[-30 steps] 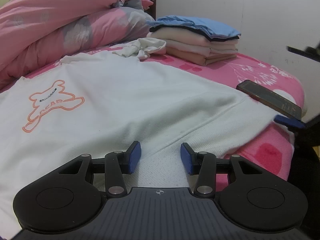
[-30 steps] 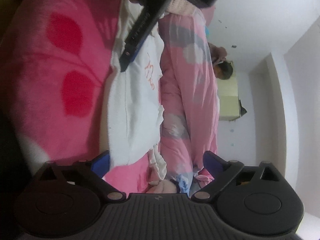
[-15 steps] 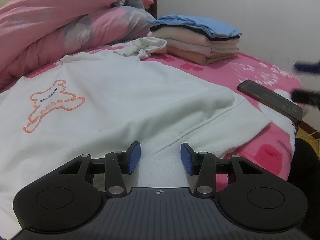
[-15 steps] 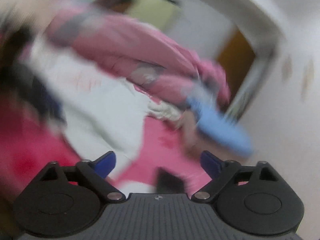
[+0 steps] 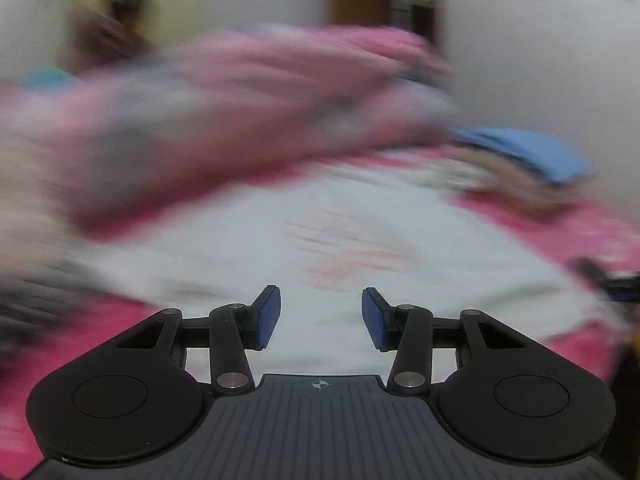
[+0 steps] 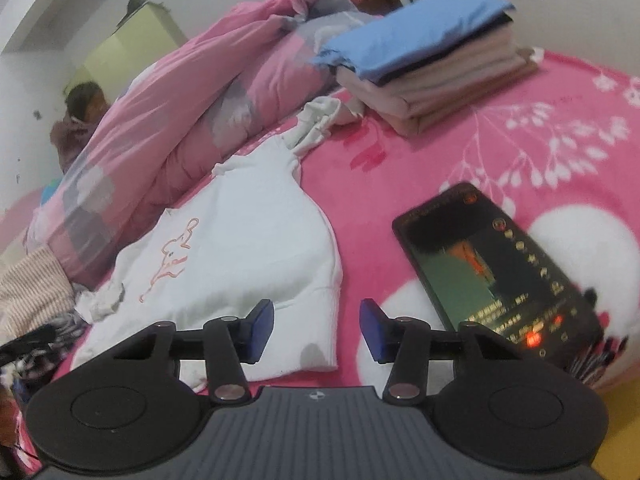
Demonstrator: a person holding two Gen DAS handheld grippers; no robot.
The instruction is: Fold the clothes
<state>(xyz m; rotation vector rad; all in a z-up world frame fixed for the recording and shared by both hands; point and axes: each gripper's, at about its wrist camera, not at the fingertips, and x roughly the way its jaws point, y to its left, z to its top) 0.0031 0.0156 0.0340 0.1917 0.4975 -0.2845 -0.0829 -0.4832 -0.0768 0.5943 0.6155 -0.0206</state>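
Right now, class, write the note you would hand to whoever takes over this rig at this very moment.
Left gripper: open, holding nothing, over the white sweatshirt; its view is motion-blurred.
Right gripper: open, holding nothing, at the sweatshirt's near edge.
The sweatshirt lies spread on the pink bed cover, not yet folded. A phone lies on the cover beside it.
Done: a folded stack sits farther back.
Left: fold the sweatshirt.

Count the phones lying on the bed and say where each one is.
1. The phone lies screen-up on the pink blanket, right of the white sweatshirt, ahead of the right gripper. Others may be hidden under bedding.
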